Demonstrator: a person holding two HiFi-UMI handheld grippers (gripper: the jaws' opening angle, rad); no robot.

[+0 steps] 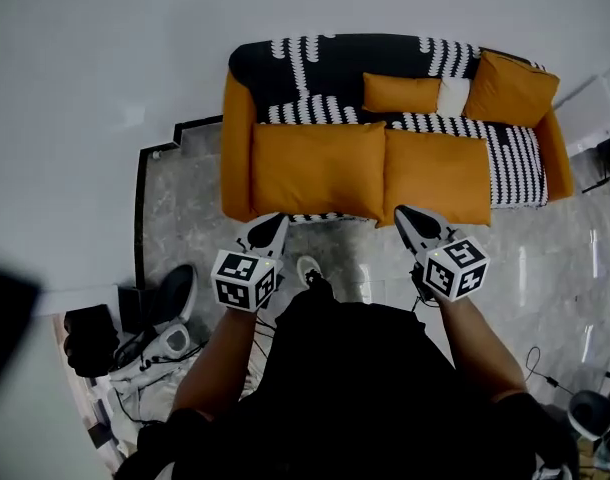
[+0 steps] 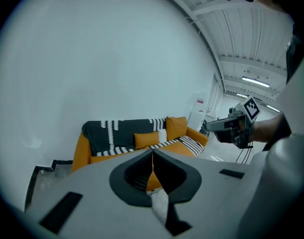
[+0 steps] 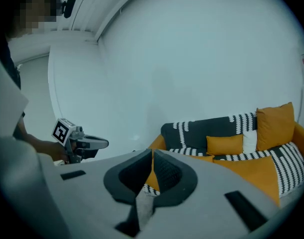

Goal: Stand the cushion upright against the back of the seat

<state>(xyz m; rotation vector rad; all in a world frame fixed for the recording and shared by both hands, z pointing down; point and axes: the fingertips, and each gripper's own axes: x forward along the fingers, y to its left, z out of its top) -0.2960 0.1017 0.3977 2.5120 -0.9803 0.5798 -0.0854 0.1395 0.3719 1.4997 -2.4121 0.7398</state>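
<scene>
Left gripper and right gripper, jaws together, empty, may just shove the flat orange cushion.

An orange sofa under a black-and-white throw carries a small orange cushion against its back's middle, a white pillow beside it and a larger orange cushion in its right corner, while the left gripper and right gripper hover at its front edge.

Black top; grey-and-black left gripper, right gripper; 2 white cubes, black square markers
</scene>
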